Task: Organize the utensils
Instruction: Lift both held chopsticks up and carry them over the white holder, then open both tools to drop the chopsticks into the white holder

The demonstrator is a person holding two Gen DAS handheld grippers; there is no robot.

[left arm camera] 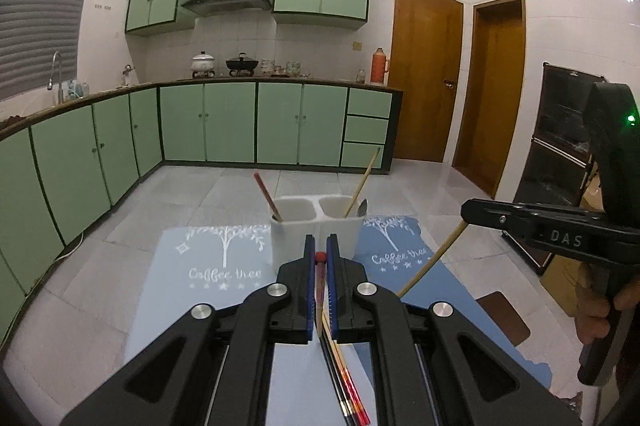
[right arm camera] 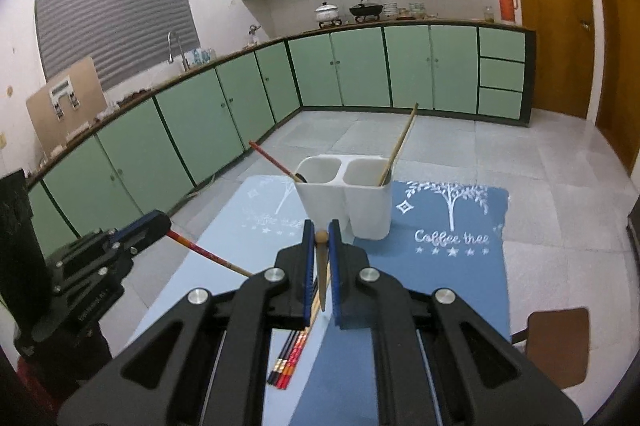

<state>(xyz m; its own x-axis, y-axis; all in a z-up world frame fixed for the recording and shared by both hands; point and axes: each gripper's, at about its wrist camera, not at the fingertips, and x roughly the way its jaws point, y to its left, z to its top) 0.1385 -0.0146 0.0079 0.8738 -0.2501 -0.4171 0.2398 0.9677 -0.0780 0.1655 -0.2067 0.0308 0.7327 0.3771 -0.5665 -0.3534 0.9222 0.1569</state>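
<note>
Gripping red chopstick [left arm camera: 320, 278], left gripper [left arm camera: 320, 246] had fingers clamped; right gripper [right arm camera: 321, 232] clamped wooden chopstick [right arm camera: 321, 266]. White two-compartment holder [right arm camera: 344, 194] stood ahead on blue mat [right arm camera: 448, 266]; loose chopsticks [right arm camera: 288, 362] lay below.

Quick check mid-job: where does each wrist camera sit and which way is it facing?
Left wrist: on the left tool, facing the holder; right tool and a hand at right.
Right wrist: on the right tool, facing the holder; left tool at left.
Shared: holder, mats, cabinets.
</note>
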